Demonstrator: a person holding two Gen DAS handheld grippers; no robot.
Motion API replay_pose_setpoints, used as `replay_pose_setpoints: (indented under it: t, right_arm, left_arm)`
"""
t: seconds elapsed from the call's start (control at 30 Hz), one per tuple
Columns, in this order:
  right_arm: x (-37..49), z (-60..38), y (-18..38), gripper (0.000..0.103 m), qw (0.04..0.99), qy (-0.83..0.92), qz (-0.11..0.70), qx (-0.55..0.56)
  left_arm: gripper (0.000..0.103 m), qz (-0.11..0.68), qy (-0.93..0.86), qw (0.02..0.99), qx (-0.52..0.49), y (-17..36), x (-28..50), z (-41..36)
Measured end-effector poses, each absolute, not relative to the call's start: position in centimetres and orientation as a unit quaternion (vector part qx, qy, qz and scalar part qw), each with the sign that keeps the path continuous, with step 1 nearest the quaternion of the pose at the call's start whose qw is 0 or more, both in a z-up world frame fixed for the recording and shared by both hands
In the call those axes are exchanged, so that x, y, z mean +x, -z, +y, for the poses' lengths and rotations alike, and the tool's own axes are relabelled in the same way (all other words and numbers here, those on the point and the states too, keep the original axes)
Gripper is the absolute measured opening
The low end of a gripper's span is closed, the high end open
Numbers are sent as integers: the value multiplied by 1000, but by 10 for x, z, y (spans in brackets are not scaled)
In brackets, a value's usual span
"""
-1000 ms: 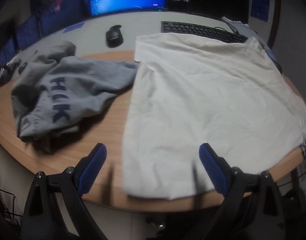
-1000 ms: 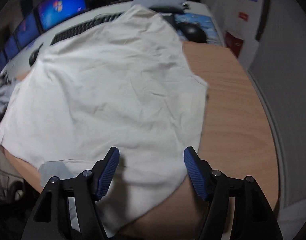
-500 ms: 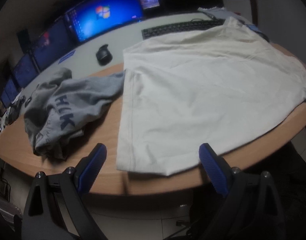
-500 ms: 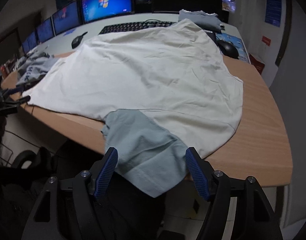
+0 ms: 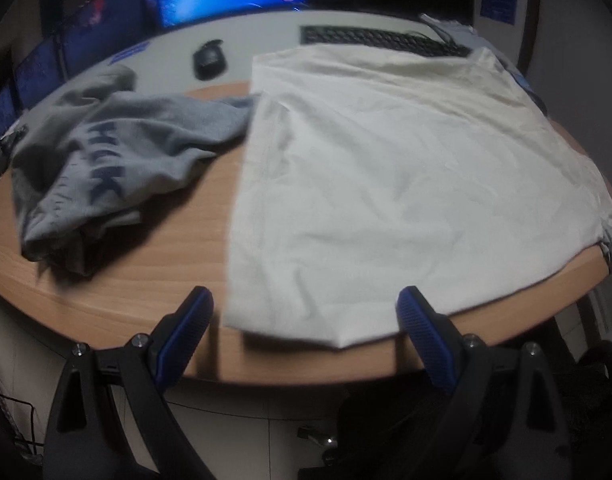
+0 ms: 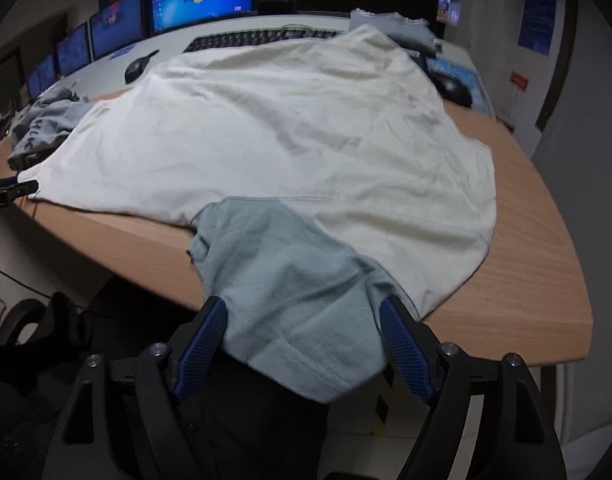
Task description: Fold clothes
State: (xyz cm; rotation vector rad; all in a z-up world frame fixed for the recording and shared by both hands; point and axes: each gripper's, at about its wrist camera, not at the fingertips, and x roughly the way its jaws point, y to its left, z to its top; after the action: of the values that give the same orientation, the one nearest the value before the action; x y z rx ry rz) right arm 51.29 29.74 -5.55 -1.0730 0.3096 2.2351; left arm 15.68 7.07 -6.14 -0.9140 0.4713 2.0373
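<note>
Right wrist view: your right gripper (image 6: 301, 332) released, jaws just widening around blue sleeve (image 6: 289, 292) | cream shirt (image 6: 289, 128) flat beside grey shirt (image 5: 117, 160) | left gripper (image 5: 303, 312) released | step: sleeve fold; next: clamp sleeve.

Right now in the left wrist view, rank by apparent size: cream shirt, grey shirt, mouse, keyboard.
1. Cream shirt
2. Grey shirt
3. Keyboard, partly covered by the cream shirt and farther off, so unsure
4. Mouse
</note>
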Motion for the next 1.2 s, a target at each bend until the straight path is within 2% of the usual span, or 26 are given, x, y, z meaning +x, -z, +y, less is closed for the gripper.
replay_pose_setpoints:
  t: [0.03, 0.1, 0.13, 0.17, 0.2, 0.23, 0.27, 0.33, 0.37, 0.4, 0.6, 0.9, 1.07, 1.13, 1.2]
  right_arm:
    - [512, 296, 56, 84, 316, -849, 114, -407]
    - [511, 295, 57, 84, 319, -848, 104, -409]
    - [511, 294, 58, 84, 321, -848, 99, -411]
    - [512, 294, 58, 84, 321, -848, 100, -410]
    - [513, 295, 57, 83, 320, -848, 102, -410]
    - [514, 296, 56, 82, 320, -848, 105, -409]
    - [514, 297, 55, 75, 320, -848, 107, -409]
    - [518, 299, 51, 48, 320, -849, 104, -408]
    - [519, 301, 49, 19, 321, -849, 105, -407]
    - [522, 303, 48, 6, 319, -849, 111, -406]
    - [526, 304, 37, 5, 315, -857, 110, -392]
    - [514, 334, -31, 5, 313, -885, 109, -327]
    - [465, 387, -59, 5, 326, -887, 80, -317]
    - [435, 425, -64, 5, 308, -888, 99, -328]
    - [393, 458, -57, 5, 297, -872, 95, -376]
  left_arm:
    - [85, 184, -810, 420, -366, 62, 158, 72]
    - [80, 177, -810, 419, -369, 64, 157, 73]
    - [70, 172, -813, 417, -369, 63, 156, 72]
    - [65, 162, -817, 410, -372, 62, 153, 70]
    - [56, 153, -818, 407, -377, 61, 149, 67]
    - [39, 142, -817, 406, -385, 60, 145, 64]
    - [31, 131, -815, 405, -393, 58, 141, 61]
    - [17, 108, -810, 405, -411, 57, 134, 56]
    - [14, 100, -807, 405, -418, 57, 133, 54]
    - [12, 93, -805, 405, -424, 56, 132, 53]
    - [8, 132, -813, 391, -411, 51, 146, 62]
    - [8, 59, -814, 398, -418, 14, 122, 70]
    - [8, 26, -828, 379, -413, -12, 83, 101]
    - [10, 20, -834, 366, -412, -19, 61, 122]
    - [13, 71, -842, 336, -416, -18, 43, 157]
